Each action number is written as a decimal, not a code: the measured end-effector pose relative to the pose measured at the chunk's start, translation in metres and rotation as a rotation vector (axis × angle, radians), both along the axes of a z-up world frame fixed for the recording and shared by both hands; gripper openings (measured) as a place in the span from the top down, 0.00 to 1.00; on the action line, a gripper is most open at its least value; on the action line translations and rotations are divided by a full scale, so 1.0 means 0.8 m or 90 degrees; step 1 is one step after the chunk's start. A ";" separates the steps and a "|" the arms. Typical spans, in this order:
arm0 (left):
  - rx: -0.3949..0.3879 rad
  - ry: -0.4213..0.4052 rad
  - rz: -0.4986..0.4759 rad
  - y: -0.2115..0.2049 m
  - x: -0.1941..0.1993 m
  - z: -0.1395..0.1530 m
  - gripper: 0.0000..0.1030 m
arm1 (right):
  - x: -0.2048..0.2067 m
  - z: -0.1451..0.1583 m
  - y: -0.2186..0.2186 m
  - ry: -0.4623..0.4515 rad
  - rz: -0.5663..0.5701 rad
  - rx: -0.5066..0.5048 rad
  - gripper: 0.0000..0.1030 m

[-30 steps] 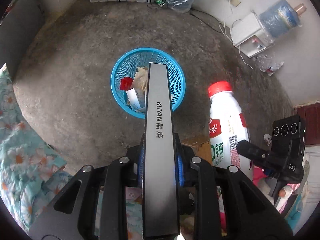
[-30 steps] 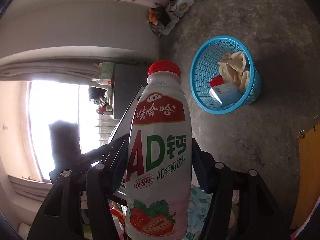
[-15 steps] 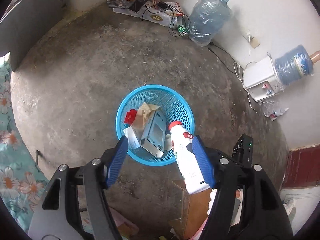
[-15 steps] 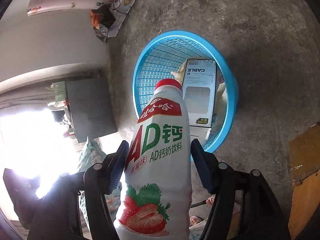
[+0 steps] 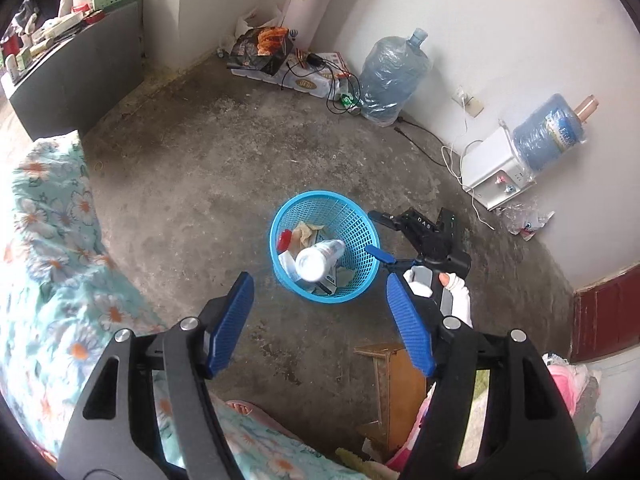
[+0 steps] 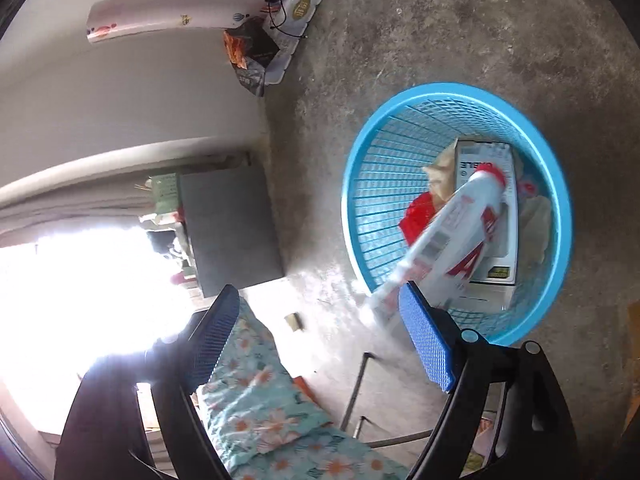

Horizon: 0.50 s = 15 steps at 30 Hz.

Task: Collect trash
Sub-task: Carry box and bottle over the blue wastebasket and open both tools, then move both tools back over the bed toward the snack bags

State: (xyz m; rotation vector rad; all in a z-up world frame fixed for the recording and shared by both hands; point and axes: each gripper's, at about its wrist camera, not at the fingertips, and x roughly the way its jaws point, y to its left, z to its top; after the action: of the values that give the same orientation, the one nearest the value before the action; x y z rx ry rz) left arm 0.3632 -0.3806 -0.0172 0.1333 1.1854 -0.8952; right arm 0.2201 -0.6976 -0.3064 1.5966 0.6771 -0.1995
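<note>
White bottle (image 6: pixel 452 240) now in basket (image 6: pixel 384 128); right tool (image 6: pixel 320 340) opening.

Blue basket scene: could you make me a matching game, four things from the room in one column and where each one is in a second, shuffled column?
Things
1. milk drink bottle
2. clear water jug
3. flowered bedding
4. snack bag

Places
A. standing on the floor against the white wall
B. cap-first inside the blue basket
C. on top of the white packs near the room's corner
D. along the left edge of the left wrist view

Pairs: 1-B, 2-A, 3-D, 4-C
</note>
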 end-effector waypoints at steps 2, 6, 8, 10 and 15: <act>-0.013 -0.010 0.014 0.041 -0.008 0.018 0.37 | 0.000 0.010 0.010 -0.023 -0.002 -0.003 0.23; -0.049 -0.023 0.050 0.127 -0.025 0.047 0.36 | -0.016 0.032 0.032 -0.041 0.015 -0.019 0.23; -0.071 -0.039 0.070 0.169 -0.037 0.063 0.35 | -0.031 0.047 0.039 -0.042 0.024 -0.043 0.23; -0.089 -0.069 0.090 0.210 -0.053 0.078 0.32 | -0.050 0.066 0.046 -0.035 0.036 -0.075 0.23; -0.133 -0.154 0.150 0.306 -0.102 0.112 0.26 | -0.088 0.140 0.077 -0.002 0.085 -0.218 0.23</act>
State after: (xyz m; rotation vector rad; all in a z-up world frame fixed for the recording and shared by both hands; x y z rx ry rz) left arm 0.2814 -0.1359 0.0724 -0.0649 0.8566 -0.7659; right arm 0.1499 -0.6362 -0.1946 1.2206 0.7035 -0.2034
